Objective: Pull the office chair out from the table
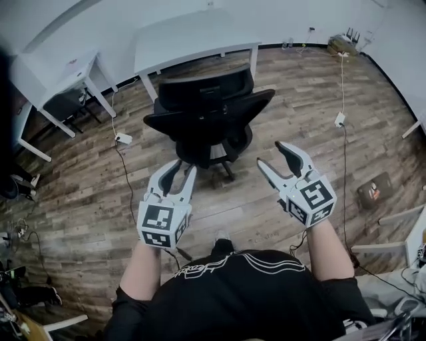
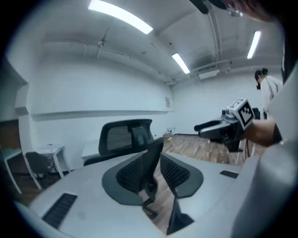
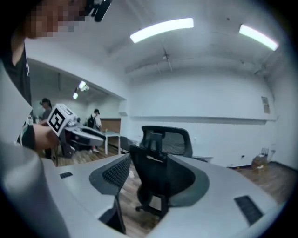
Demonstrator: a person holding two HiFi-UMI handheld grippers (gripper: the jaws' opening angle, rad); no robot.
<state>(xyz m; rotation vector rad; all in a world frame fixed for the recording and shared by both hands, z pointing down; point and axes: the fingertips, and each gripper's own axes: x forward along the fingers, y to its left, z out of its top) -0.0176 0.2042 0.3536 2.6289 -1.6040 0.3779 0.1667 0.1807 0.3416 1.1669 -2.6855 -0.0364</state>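
Wears a black short-sleeved shirt (image 1: 246, 293) with white line print. Shows left hand-held gripper (image 1: 183, 166) and right hand-held gripper (image 1: 269, 153) in pale grey, black-lined, each backed by a black-and-white marker cube.

The chair (image 1: 203, 113) is black all over, and its back is a fine dark mesh. The table (image 1: 193, 36) is plain white, and so is the wall (image 1: 299, 20). The floor (image 1: 86, 200) is brown wood planks with streaky grain. My left tongs (image 1: 184, 166) and right tongs (image 1: 270, 153) are pale grey with black pads, and each has black-and-white square markers on its cube (image 1: 160, 223). My shirt (image 1: 239, 280) is black with thin white lines.
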